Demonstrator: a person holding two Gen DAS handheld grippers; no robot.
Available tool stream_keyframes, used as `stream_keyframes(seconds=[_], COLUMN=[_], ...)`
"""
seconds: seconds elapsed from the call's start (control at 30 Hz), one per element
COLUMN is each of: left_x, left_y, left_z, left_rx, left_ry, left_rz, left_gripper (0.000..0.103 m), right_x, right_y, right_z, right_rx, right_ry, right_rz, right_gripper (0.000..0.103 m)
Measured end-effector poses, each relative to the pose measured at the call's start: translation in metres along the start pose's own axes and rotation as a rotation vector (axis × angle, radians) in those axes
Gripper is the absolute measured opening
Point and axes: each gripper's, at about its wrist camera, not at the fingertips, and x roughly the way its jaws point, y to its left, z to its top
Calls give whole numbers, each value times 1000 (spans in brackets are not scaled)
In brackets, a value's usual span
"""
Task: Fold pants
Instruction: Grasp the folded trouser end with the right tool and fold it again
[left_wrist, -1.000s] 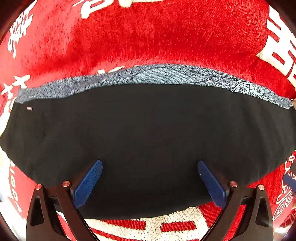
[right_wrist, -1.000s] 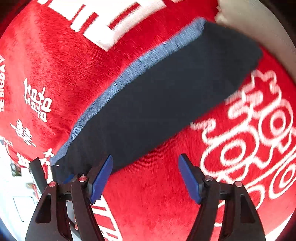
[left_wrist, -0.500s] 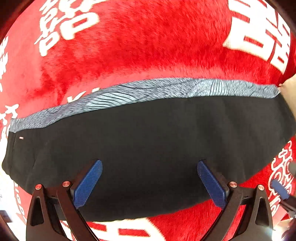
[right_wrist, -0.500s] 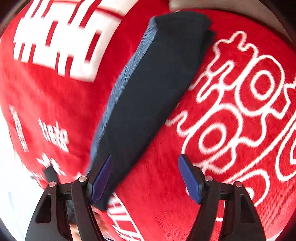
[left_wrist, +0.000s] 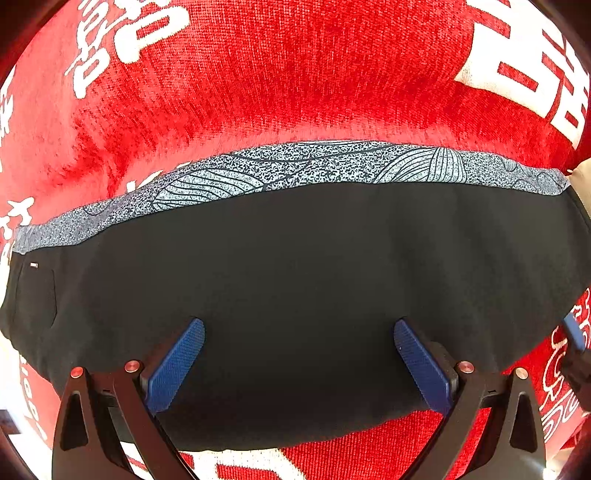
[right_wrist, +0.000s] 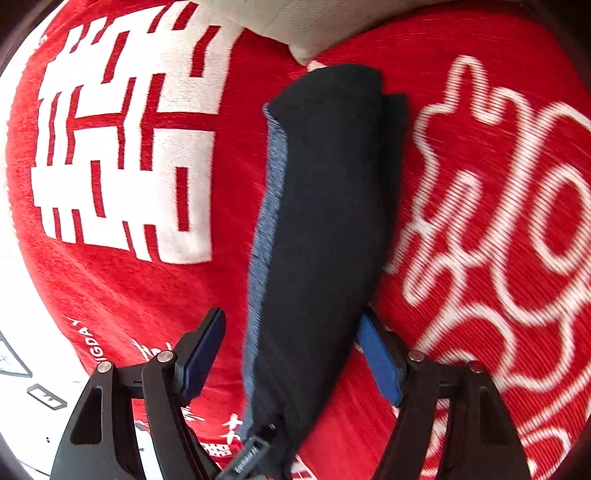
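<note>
Folded black pants (left_wrist: 295, 288) lie flat on a red blanket (left_wrist: 295, 74), with a grey patterned strip (left_wrist: 314, 166) along their far edge. My left gripper (left_wrist: 299, 343) points steeply down over the pants, open, with nothing between its blue pads (left_wrist: 177, 365). In the right wrist view the pants (right_wrist: 325, 221) run lengthwise away from me. My right gripper (right_wrist: 291, 347) is open and low at one end of the pants, which pass between its fingers; the pads do not press on the cloth. A black part of the left gripper (right_wrist: 251, 458) shows at the bottom edge.
The red blanket (right_wrist: 480, 332) carries large white characters and patterns. A beige cushion (right_wrist: 295, 29) lies beyond the far end of the pants. A white surface with printed labels (right_wrist: 14, 362) shows at the blanket's left edge.
My right gripper has rolled and dropped, so the pants now run between its fingers instead of off to the left finger. My left gripper slid sideways along the pants, then held still.
</note>
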Motion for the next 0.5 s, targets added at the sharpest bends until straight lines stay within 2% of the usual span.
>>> stream_keyframes(seconds=[0.17, 0.37, 0.43, 0.47, 0.5], left_x=[0, 3, 0, 0, -5], left_y=[2, -1, -3, -7, -10], left_z=[1, 4, 7, 11, 15], left_rx=[22, 32, 38, 39, 39], left_ry=[-17, -19, -10, -4, 3], left_rz=[2, 5, 20, 30, 37], left_gripper=[103, 103, 103, 103, 103], right_x=[15, 24, 25, 25, 23], right_y=[8, 10, 8, 6, 2], right_z=[10, 22, 25, 26, 27], right_rx=[-38, -73, -51, -31, -9], right_ry=[-17, -15, -4, 4, 11], right_rz=[54, 40, 49, 48, 44], right_gripper=[76, 76, 72, 65, 52])
